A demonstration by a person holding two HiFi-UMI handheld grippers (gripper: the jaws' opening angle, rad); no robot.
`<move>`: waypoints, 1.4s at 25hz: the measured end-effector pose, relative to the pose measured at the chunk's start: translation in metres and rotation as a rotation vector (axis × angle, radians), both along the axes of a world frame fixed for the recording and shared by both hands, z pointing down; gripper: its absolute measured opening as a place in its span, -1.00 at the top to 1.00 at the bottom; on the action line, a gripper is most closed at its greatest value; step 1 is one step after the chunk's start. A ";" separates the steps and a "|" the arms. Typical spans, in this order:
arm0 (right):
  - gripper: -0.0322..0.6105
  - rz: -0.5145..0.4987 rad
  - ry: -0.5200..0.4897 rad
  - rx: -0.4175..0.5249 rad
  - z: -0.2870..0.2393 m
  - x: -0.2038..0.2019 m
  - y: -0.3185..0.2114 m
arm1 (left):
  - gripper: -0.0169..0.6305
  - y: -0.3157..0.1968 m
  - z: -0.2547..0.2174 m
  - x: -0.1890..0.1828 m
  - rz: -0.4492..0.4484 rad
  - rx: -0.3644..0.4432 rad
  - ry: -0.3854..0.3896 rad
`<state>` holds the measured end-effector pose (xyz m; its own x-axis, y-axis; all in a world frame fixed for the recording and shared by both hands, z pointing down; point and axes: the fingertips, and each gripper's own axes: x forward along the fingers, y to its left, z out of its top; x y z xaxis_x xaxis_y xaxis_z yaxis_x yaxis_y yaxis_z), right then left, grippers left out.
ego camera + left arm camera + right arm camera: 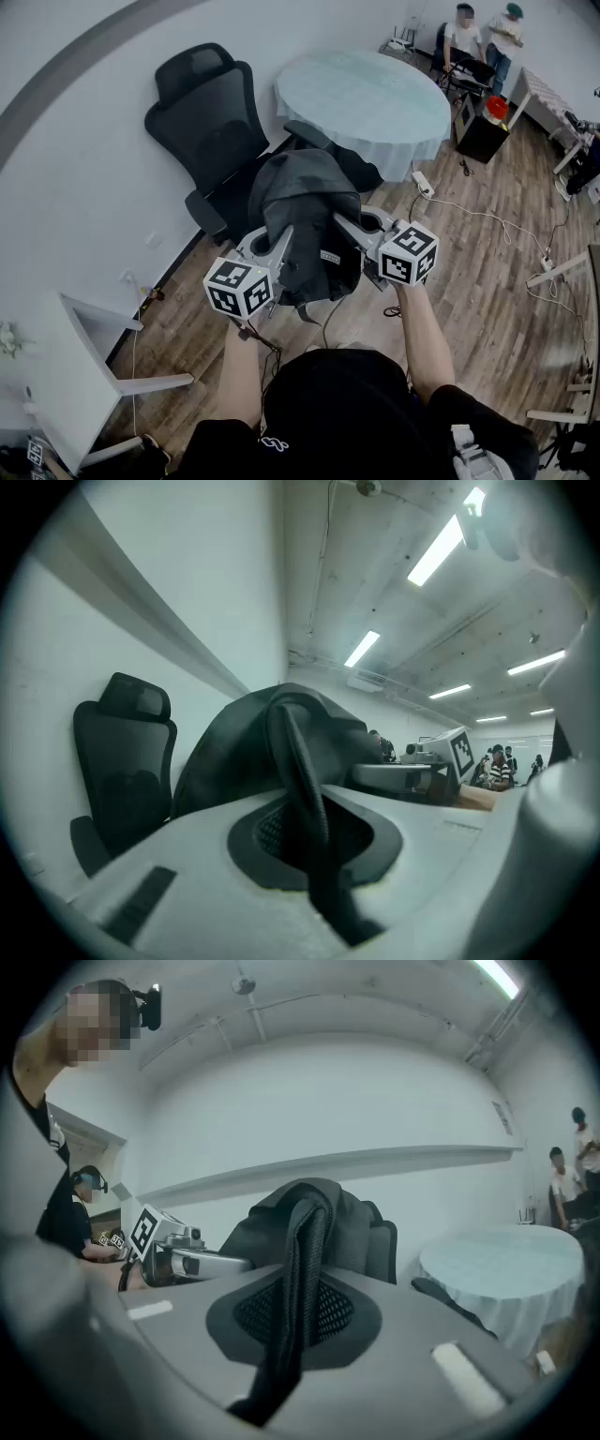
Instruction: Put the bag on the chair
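Observation:
A dark grey backpack hangs in the air between my two grippers, just in front of a black office chair. My left gripper is shut on one shoulder strap, which runs down through its jaws. My right gripper is shut on the other mesh strap. The bag's body covers the chair's seat in the head view. The chair's back stands to the left in the left gripper view, and peeks out behind the bag in the right gripper view.
A round table with a pale cloth stands right behind the chair. A white desk is at the near left by the wall. Cables and a power strip lie on the wood floor to the right. Two people are at the far right.

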<state>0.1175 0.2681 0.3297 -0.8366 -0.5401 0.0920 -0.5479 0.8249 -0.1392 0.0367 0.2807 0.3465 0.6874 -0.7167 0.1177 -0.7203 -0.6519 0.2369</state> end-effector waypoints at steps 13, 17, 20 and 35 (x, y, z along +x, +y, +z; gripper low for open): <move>0.82 0.019 0.000 0.009 0.006 -0.009 -0.001 | 0.90 -0.002 0.004 -0.010 0.018 0.003 0.020; 0.82 0.034 -0.011 -0.001 0.009 -0.006 -0.006 | 0.90 -0.007 0.006 -0.008 0.032 0.004 0.012; 0.82 0.026 0.006 -0.009 0.013 -0.007 -0.013 | 0.90 -0.011 0.011 -0.009 0.031 -0.010 0.022; 0.81 -0.017 -0.021 -0.030 0.042 -0.031 -0.135 | 0.90 -0.128 0.037 -0.034 -0.012 -0.045 0.000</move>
<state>0.0862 0.1331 0.3716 -0.8473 -0.5232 0.0908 -0.5308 0.8291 -0.1755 0.0027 0.1531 0.3836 0.6789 -0.7187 0.1500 -0.7278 -0.6319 0.2662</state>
